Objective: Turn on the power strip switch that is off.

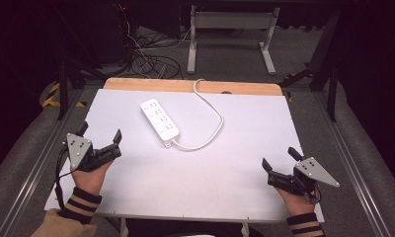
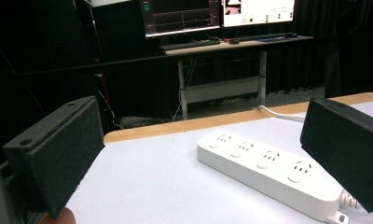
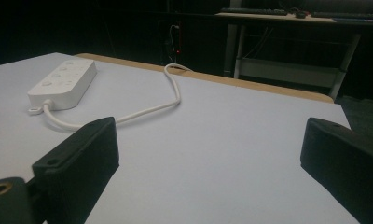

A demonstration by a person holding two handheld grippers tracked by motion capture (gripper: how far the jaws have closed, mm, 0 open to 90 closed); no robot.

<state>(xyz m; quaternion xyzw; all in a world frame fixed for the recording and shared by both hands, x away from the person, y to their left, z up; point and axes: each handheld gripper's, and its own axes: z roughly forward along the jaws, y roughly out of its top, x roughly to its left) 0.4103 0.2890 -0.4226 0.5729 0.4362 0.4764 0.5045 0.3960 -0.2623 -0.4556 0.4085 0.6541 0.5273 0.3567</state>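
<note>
Two grippers held wide over a white table w/ a power strip between them

L gripper at the table's left edge, jaws spread wide, nothing in them; R gripper near the right front corner, jaws also wide and empty. Both well apart from the white power strip, which lies diagonally at centre-back of the table, its cord looping right, then back over the wooden rear edge. Nothing stands btwn either gripper and the strip. High view adds floor cables and a desk frame behind; L gripper view shows lit monitors on that desk and the strip's four sockets; R gripper view shows the strip's cord end
</note>
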